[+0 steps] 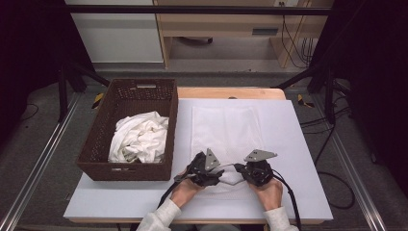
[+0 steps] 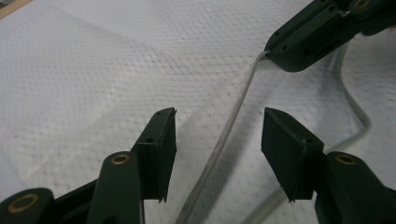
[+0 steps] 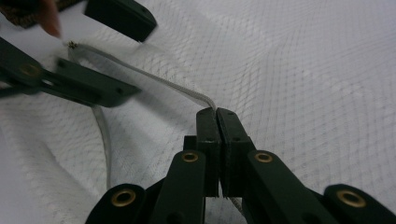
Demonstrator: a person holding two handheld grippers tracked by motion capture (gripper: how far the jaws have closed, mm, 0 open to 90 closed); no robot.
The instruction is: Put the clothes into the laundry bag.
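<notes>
Mesh laundry bag (image 1: 226, 130) is lying flat on the white table cover (image 1: 293, 144), just right of the brown wicker basket (image 1: 126, 129) that has a bundle of white cloth (image 1: 139, 137) in it, and the action is all at the bag's near edge where the zipper strip (image 2: 233, 116) runs. The right gripper (image 3: 217, 112) is clamped tight on that strip, jaws pressed together with the pale tape coming out the top of them. The left gripper (image 2: 218, 135) is let go: its jaws stand apart with the strip running up between them, touching neither pad as far as I can tell. So right now only one pinch point is holding anything. My worry is that if the right one pulls while the left is loose, the whole bag just slides or bunches on the slick cover instead of the zipper moving. The mesh is thin and floppy, so it could also get caught in the left jaws along with the strip when they shut, and then a tug might snag or stretch the netting. Also, the strip already bows away in a loop by the left jaws, so a re-grab could easily close on air. The two grippers are pretty near each other too, so bumping is possible.
</notes>
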